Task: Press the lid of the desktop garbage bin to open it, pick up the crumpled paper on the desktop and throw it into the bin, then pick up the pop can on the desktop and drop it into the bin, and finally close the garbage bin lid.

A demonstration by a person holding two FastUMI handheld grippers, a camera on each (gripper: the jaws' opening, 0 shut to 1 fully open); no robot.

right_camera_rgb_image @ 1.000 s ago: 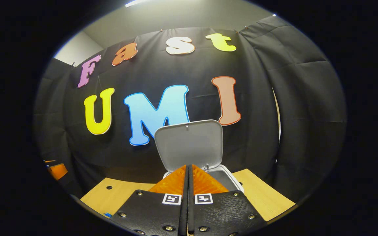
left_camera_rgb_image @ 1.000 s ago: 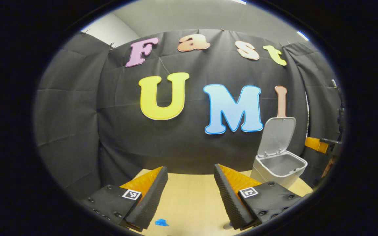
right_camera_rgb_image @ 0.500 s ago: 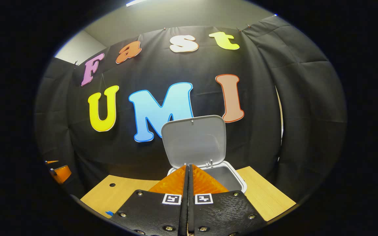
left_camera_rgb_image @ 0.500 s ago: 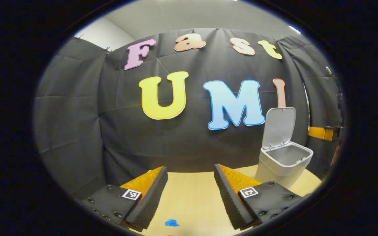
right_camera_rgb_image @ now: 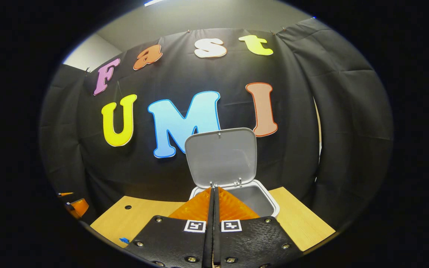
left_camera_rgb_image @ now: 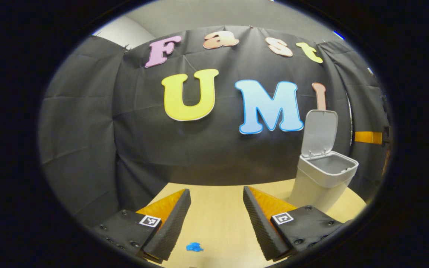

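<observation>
1. In the left gripper view, the left gripper (left_camera_rgb_image: pixel 216 219) is hanging low over the wooden worktop (left_camera_rgb_image: pixel 218 212) with its jaws standing wide apart and nothing between them
2. A small blue mark (left_camera_rgb_image: pixel 194 246) is lying on the worktop just below the gap, closer to the left finger
3. Farther off, ahead and to the right of those jaws, the pale garbage bin (left_camera_rgb_image: pixel 324 178) is standing upright on the worktop, well apart from the fingers, with its lid (left_camera_rgb_image: pixel 319 132) swung up on the rear hinge and its mouth showing open
4. Beyond the bin at the right edge, part of the right gripper is showing as a small bar; its state cannot be told from here
5. In the right gripper view, the right gripper (right_camera_rgb_image: pixel 214 195) is sitting with its jaws closed flat against each other, holding nothing
6. Directly ahead of those closed tips, the bin (right_camera_rgb_image: pixel 263 199) is presenting its open mouth, the tips covering part of its near rim; whether they are touching it cannot be told
7. Past the tips, the raised lid (right_camera_rgb_image: pixel 222 156) is standing nearly upright against the black cloth wall
8. Low at the far left, the left gripper (right_camera_rgb_image: pixel 76 206) is peeking in beside the worktop edge
</observation>
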